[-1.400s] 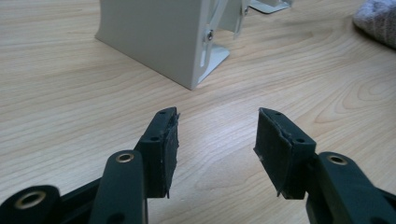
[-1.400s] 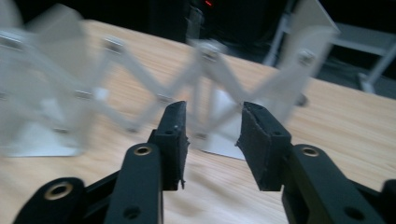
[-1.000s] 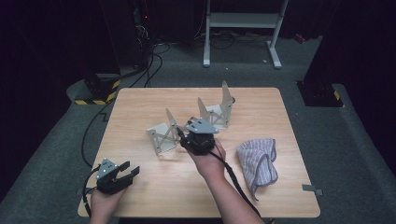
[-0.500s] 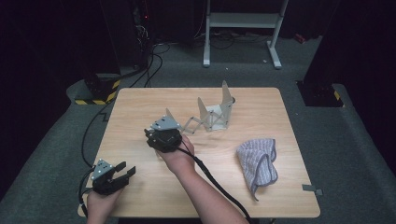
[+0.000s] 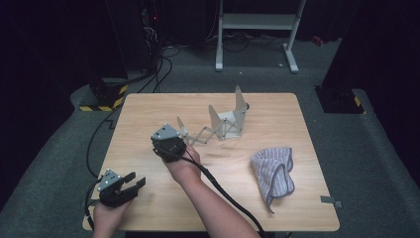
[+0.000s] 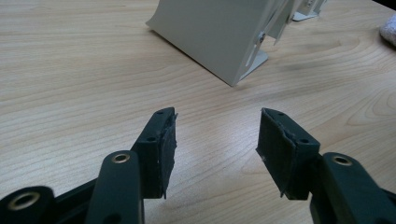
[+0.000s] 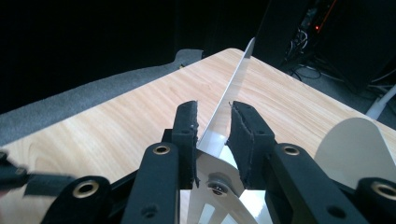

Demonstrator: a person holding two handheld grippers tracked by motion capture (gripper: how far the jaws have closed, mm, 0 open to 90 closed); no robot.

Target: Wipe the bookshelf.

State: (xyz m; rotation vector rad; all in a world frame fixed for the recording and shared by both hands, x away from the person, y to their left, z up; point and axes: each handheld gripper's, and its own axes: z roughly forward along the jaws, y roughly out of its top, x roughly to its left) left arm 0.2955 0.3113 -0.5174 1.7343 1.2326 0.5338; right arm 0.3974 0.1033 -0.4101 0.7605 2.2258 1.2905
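Rack then: a second earlier the rack is bunched near the bench middle, its plates close together under the right hand.
Rack now: the rack (image 5: pixel 218 126) is drawn out leftward across the bench (image 5: pixel 148 114); its scissor links are stretched between the tall plates near the bench middle and the end plate (image 7: pixel 229 100) at the right claw.
Right claw: the right claw (image 5: pixel 171 148) is seen further left than a second ago, and its jaws have just been closing; in the right gripper view the thin end plate stands between the pads (image 7: pixel 189 123), which are drawn close about it, though whether both pads press on it cannot be told.
Right hand: the hand (image 5: pixel 184 166) is laid over the bench middle, its cable trailed back toward the near edge.
Left claw: the left claw (image 5: pixel 130 182) is kept where it was, at the near left corner; its jaws are held apart with bare wood between them.
Left view: a pale plate (image 6: pixel 210 32) of the rack is stood on the bench ahead of the left claw, well apart from it.
Cloth: the striped cloth (image 5: pixel 275 173) is left unmoved at the right, clear of the rack.
Surroundings: a white stand (image 5: pixel 257 22) is seen on the floor beyond the bench, and a striped block (image 5: pixel 101 96) beside the far left corner.
In the way: between the left claw and the rack, bare wood.
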